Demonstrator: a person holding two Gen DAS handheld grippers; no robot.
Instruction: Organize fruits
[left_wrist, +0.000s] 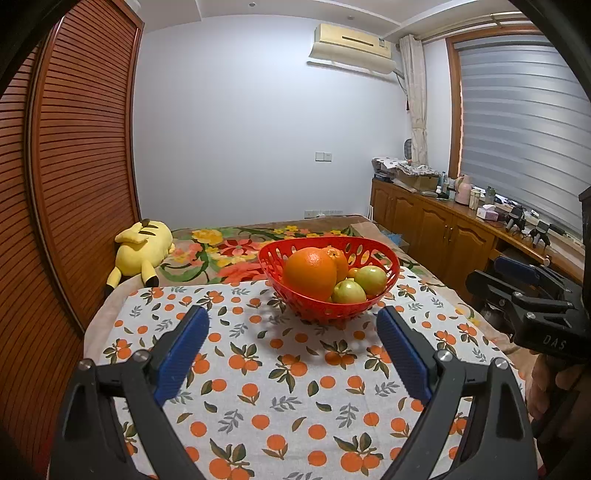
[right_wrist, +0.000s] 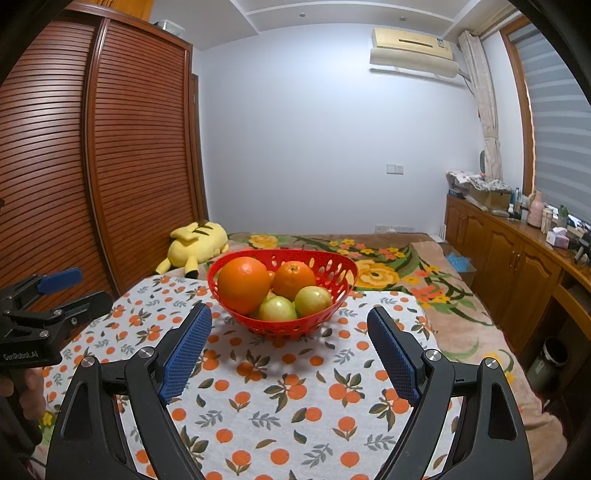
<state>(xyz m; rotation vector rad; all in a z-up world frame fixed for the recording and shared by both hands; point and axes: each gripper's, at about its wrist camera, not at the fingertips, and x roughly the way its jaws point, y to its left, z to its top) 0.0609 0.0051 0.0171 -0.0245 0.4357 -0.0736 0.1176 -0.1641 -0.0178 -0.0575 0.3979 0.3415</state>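
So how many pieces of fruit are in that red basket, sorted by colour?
Orange fruits: 2, a large one in front and a smaller one behind.
Green fruits: 2, one beside the other.
Total clearly visible: 4, all in the red basket. A bit of orange between them may be another piece.

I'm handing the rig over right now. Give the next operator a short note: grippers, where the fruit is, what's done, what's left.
Left gripper: open, empty, short of the basket.
Right gripper: open, empty, also short of it.
Basket sits on the orange-print cloth and holds two oranges, the big one in front, plus green apples.
Done: all visible fruit is in the basket; none lies loose on the cloth.
Left: nothing obvious; check for stray fruit out of view.
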